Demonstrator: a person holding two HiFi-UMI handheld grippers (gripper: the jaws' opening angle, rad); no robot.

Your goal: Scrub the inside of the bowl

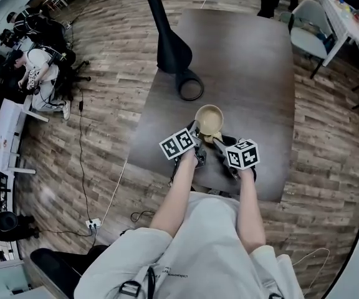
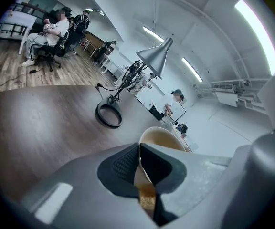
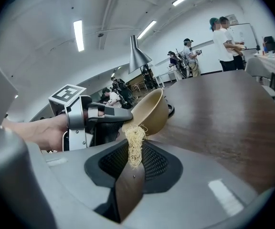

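The dark table has open room across its far and right stretches. A black lamp stands at its far left. The tan bowl is close to the near edge, tilted, its rim pinched by the left gripper. The right gripper clamps a fibre scrubber. Only the right gripper view shows its pale bristles at the bowl's lip.

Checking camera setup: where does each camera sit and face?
Head view: overhead, down at table, forearms, left gripper, right gripper.
Left gripper view: along left gripper's jaws, shut on bowl rim, toward lamp.
Right gripper view: along right gripper's jaws, holding brush, toward left gripper.
All three share the bowl.
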